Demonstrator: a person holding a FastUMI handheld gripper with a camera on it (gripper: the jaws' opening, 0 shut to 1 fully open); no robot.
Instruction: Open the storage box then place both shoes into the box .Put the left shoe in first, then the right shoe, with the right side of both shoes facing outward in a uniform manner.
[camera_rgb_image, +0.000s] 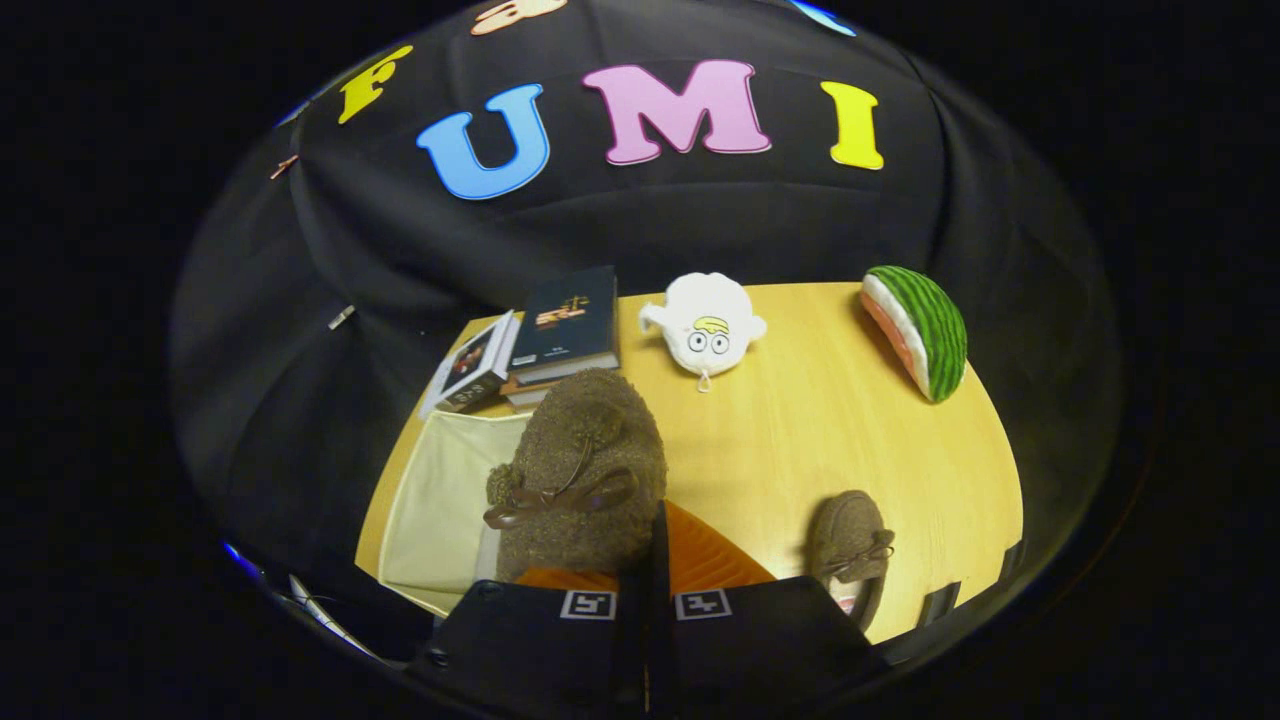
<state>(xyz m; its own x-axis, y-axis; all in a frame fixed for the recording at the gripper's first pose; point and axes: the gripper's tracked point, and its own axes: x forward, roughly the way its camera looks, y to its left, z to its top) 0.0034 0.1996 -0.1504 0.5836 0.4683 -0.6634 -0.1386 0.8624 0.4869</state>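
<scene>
While gripper (645, 600) clamps fuzzy shoe (580, 470) above open storage box (440, 500), second shoe (850, 545) waits on surface (830, 420)

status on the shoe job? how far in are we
Done: the storage box looks open, its pale inside showing. In hand: the claw is shut on a fuzzy brown shoe, held just beside the box opening, apparently not yet set inside. Left: the second shoe sits on the table to the right, ungrasped. Which shoe is left or right I can't tell.
</scene>
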